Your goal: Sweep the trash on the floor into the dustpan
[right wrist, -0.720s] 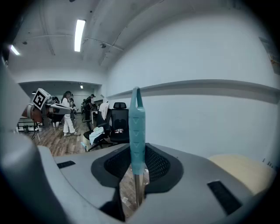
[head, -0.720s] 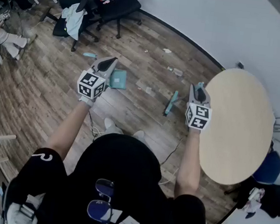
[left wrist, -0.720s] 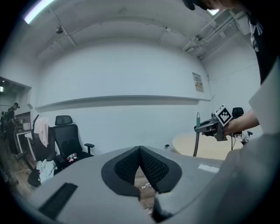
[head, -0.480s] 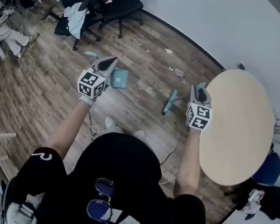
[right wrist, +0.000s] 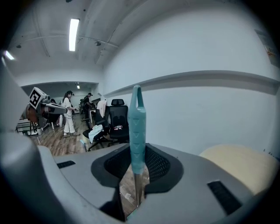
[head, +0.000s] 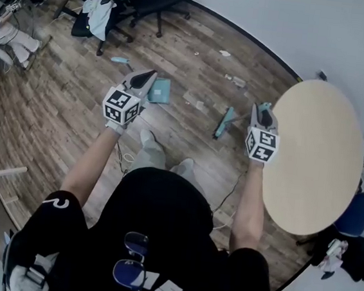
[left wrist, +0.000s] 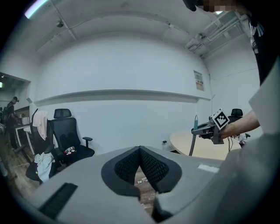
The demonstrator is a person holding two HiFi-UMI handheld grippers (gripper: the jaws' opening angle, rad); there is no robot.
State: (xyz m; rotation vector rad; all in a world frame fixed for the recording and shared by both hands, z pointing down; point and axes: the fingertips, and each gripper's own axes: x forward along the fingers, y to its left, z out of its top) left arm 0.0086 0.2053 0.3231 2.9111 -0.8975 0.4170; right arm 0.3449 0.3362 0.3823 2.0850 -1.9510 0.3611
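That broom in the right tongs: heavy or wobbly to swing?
Probably light: the broom looks small, with a thin shaft. Gripped only at the handle by the right tongs, its long lower end may sway or twist. The textured handle likely resists slipping.

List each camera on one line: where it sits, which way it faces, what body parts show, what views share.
Head view: on the person's head, facing steeply down at the floor; shows torso, arms, left gripper, right gripper.
Left gripper view: on the left gripper, facing along its shut jaws toward the white wall; shows the right forearm.
Right gripper view: on the right gripper, facing along jaws clamped on the broom handle toward an office chair.
Shared: each gripper view shows the other gripper; all show the round table.
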